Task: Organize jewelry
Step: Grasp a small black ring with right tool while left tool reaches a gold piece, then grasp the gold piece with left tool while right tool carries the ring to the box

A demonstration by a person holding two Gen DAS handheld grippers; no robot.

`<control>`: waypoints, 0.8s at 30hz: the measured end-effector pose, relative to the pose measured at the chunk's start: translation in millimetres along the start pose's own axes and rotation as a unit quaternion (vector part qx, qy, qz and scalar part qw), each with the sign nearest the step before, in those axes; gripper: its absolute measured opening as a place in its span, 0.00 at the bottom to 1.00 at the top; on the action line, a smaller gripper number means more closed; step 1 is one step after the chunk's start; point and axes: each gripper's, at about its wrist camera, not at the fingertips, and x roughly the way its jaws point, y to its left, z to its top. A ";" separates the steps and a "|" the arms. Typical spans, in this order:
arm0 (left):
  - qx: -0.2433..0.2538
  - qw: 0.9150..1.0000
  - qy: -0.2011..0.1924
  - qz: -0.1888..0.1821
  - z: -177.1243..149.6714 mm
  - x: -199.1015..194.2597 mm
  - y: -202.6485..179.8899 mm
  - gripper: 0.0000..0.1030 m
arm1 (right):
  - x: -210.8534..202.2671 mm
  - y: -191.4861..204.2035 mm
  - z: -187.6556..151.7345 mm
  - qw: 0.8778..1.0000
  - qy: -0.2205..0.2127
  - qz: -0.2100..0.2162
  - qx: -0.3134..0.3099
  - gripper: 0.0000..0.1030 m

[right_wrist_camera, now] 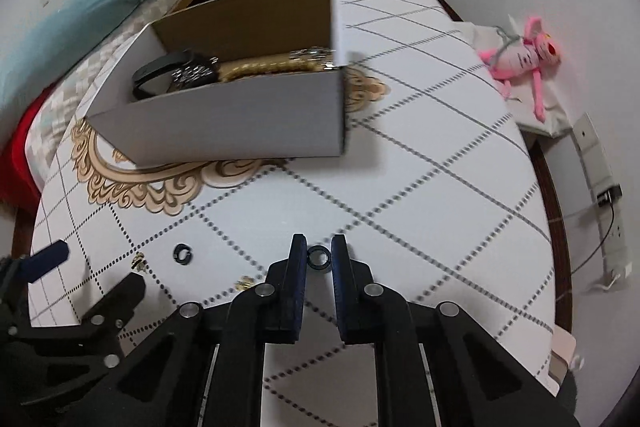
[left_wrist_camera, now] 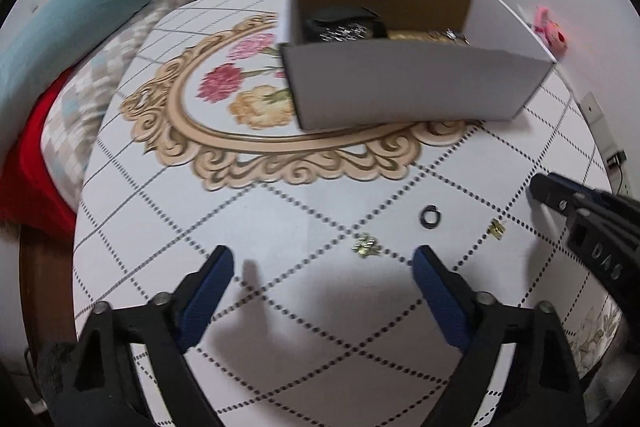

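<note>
On the patterned tablecloth, my right gripper is shut on a small black ring, with a pad against each side. A second black ring lies loose to its left. My left gripper stands open, low over the cloth. A gold jewelry piece lies just past its fingertips, untouched. A smaller gold piece lies between the two grippers. Behind them, the white cardboard box holds a black band, a sparkly bracelet and a gold chain.
A pink plush toy lies on a white bag at the table's far right. A bed with a teal blanket runs along the left. A power strip and cables sit past the right table edge.
</note>
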 end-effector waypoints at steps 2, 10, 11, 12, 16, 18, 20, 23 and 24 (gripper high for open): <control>0.011 1.000 0.005 -0.004 -0.2 3.7 -6.1 0.67 | -1.0 -6.6 0.6 1.000 0.000 -0.002 0.007 0.12; 0.028 0.999 -0.007 -0.023 4.1 2.3 -14.9 0.10 | -1.7 -20.8 2.3 1.000 0.002 -0.004 0.026 0.12; 0.029 0.999 -0.007 -0.022 4.6 2.8 -14.6 0.09 | -1.1 -20.7 2.6 1.000 0.002 -0.004 0.026 0.13; 0.030 0.999 -0.008 -0.021 4.2 2.6 -15.2 0.09 | -1.0 -21.1 2.9 1.000 0.003 -0.003 0.028 0.13; 0.025 0.999 -0.012 -0.024 2.8 0.0 -15.8 0.07 | -5.3 -19.0 3.8 1.000 -0.002 -0.002 0.029 0.13; 0.022 0.999 -0.014 -0.027 3.7 -0.9 -13.6 0.05 | -9.0 -19.8 5.4 1.000 -0.007 0.002 0.031 0.13; 0.018 0.999 -0.013 -0.034 4.8 -2.6 -11.9 0.05 | -13.8 -20.7 7.5 0.999 -0.011 0.007 0.033 0.13; 0.012 0.999 -0.014 -0.044 5.3 -7.1 -9.4 0.04 | -22.8 -20.0 11.6 0.999 -0.020 0.015 0.035 0.13; 0.008 0.999 -0.015 -0.050 6.0 -9.4 -8.2 0.04 | -26.2 -18.7 12.6 0.999 -0.023 0.018 0.036 0.13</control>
